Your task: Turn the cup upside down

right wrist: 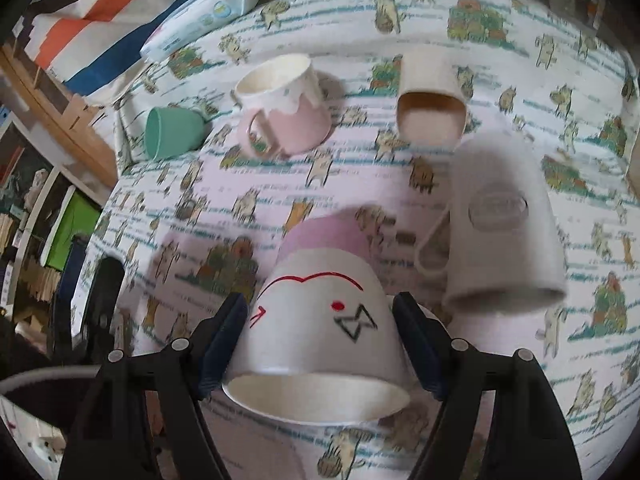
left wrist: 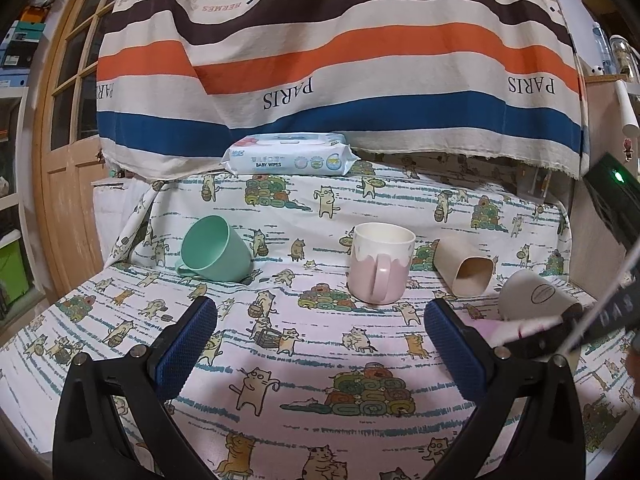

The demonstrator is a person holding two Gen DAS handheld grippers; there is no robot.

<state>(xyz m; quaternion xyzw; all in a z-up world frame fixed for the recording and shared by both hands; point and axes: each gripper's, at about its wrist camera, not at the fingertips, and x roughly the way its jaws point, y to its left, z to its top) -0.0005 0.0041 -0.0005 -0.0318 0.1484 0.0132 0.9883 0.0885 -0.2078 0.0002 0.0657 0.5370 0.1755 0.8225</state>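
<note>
Biggest worry first: the grey cup (right wrist: 506,224) lies just beside the white cup (right wrist: 320,320), and a wide swing could knock it across the cat-print desk (right wrist: 400,20). Next, the rim could slip from the pads. The right tongs (right wrist: 320,344) pinch the white cup's sides, mouth tilted toward the camera, above the desk. The left tongs (left wrist: 320,344) hover spread, holding nothing.

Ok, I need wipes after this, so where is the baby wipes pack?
In the left wrist view the baby wipes pack lies at the far edge of the cat-print cloth, under the striped fabric, behind the green cup and pink mug.
</note>
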